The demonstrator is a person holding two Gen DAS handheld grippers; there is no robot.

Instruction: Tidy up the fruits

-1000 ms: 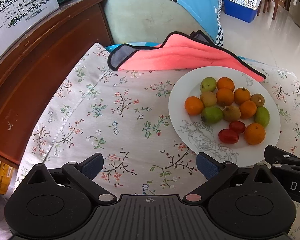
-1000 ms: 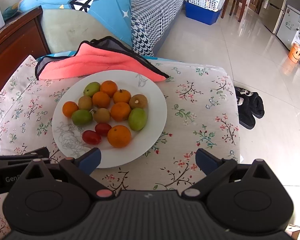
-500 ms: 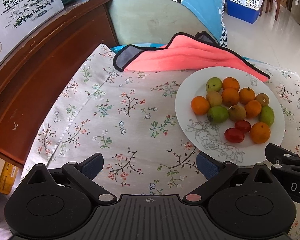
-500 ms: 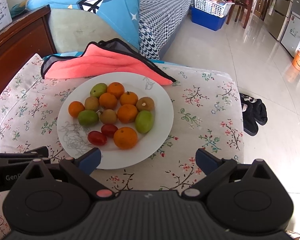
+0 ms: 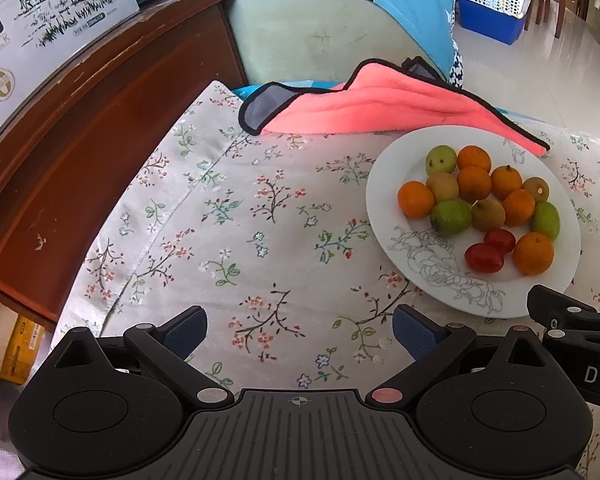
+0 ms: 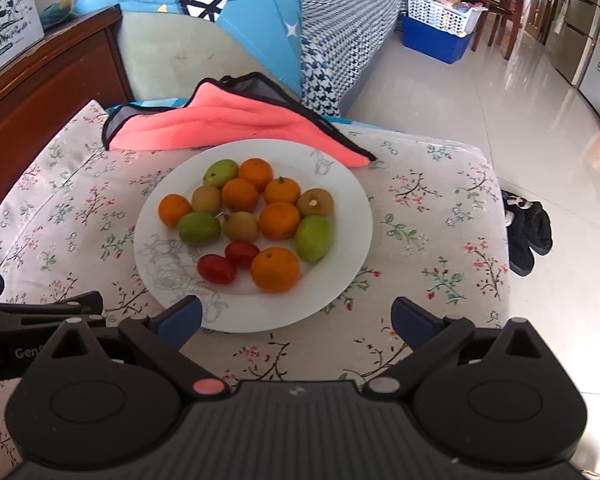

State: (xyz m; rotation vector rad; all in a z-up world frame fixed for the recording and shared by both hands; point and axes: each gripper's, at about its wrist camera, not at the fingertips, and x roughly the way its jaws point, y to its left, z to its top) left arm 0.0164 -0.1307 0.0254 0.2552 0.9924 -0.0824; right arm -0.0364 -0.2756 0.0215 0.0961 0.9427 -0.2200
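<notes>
Over the floral-cloth surface (image 5: pixel 260 216), left gripper (image 5: pixel 300 330) and right gripper (image 6: pixel 296 320) hover side by side, jaws wide, nothing held. Just ahead: white plate (image 6: pixel 352 216) with the fruits (image 6: pixel 256 216) clustered on it, oranges, green and brown ones, two red. Pink towel (image 6: pixel 228 128) overlaps the plate's far rim.

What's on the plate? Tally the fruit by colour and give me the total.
Orange fruits: 6
Green fruits: 3
Brown fruits: 3
Red fruits: 2
Total on the plate: 14
</notes>
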